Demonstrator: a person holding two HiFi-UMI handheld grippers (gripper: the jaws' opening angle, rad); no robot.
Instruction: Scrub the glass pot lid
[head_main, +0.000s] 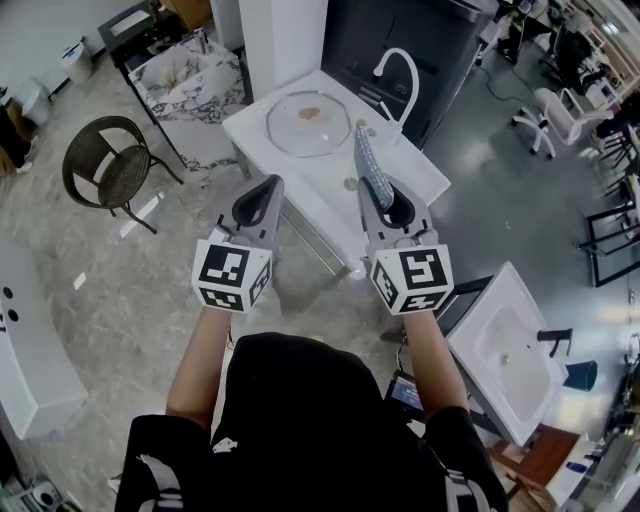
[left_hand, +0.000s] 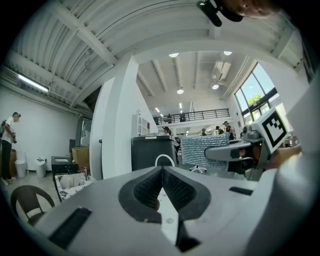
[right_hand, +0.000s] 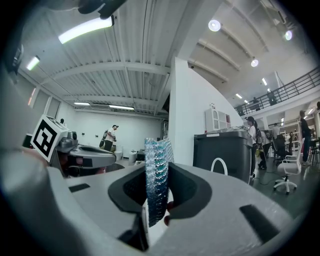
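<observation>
While your right gripper (head_main: 373, 187) clamps the glittery scrub pad (head_main: 366, 155), your left gripper (head_main: 271, 184) is clenched empty, with the glass pot lid (head_main: 290, 130) at twelve o'clock.

glass pot lid (head_main: 309, 123): clear glass, glossy
scrubber (right_hand: 157, 175): silvery-blue, knobbly, shiny
table (head_main: 320, 200): white, smooth, sl. sheen
left gripper (left_hand: 162, 171): grey matt plastic; pads (left_hand: 146, 192) blk, ribbed, matt
chair (head_main: 126, 176), upr left: dark weave, matt

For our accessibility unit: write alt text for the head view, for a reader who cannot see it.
Seen from above, a person holds the right tongs shut on a glittery blue scrubber and the left tongs shut, empty, near a white table bearing a glass pot lid.
</observation>
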